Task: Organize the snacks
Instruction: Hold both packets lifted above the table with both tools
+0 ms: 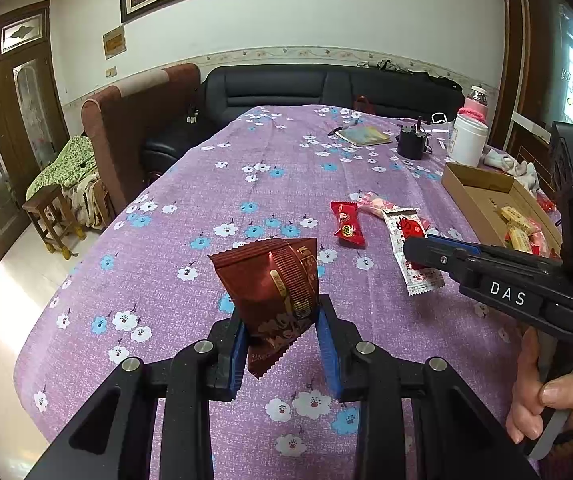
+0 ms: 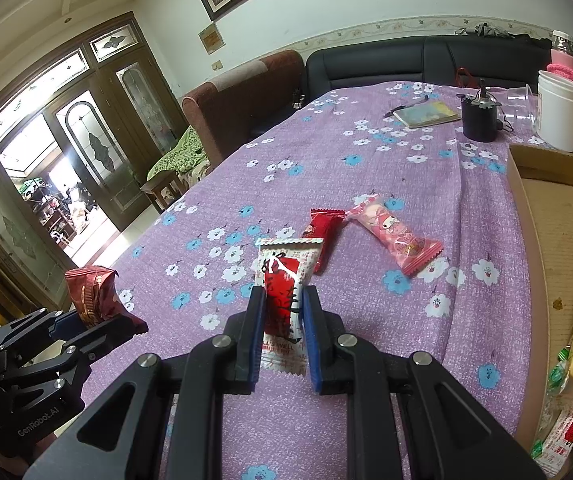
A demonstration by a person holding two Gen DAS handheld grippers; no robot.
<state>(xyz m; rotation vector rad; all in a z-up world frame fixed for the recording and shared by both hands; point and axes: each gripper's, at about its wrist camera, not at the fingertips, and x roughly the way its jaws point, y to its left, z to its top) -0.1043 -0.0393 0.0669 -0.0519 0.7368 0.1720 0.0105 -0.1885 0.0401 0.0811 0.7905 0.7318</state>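
Observation:
My left gripper (image 1: 282, 320) is shut on a dark red-brown snack packet (image 1: 274, 280) and holds it above the purple flowered tablecloth (image 1: 206, 200). It also shows in the right wrist view (image 2: 94, 300). My right gripper (image 2: 284, 304) is shut on a white and red snack packet (image 2: 284, 280), which also shows in the left wrist view (image 1: 410, 248). A small red packet (image 2: 324, 236) and a pink packet (image 2: 398, 236) lie on the cloth just beyond. A cardboard box (image 2: 534, 216) with several snacks inside stands at the right.
At the far end of the table stand a notebook with a pen (image 2: 426, 114), a black cup (image 2: 480, 120), a white jar (image 2: 558, 114) and a pink-capped bottle (image 1: 476, 102). A sofa (image 1: 326, 88) and an armchair (image 1: 134, 120) stand beyond the table.

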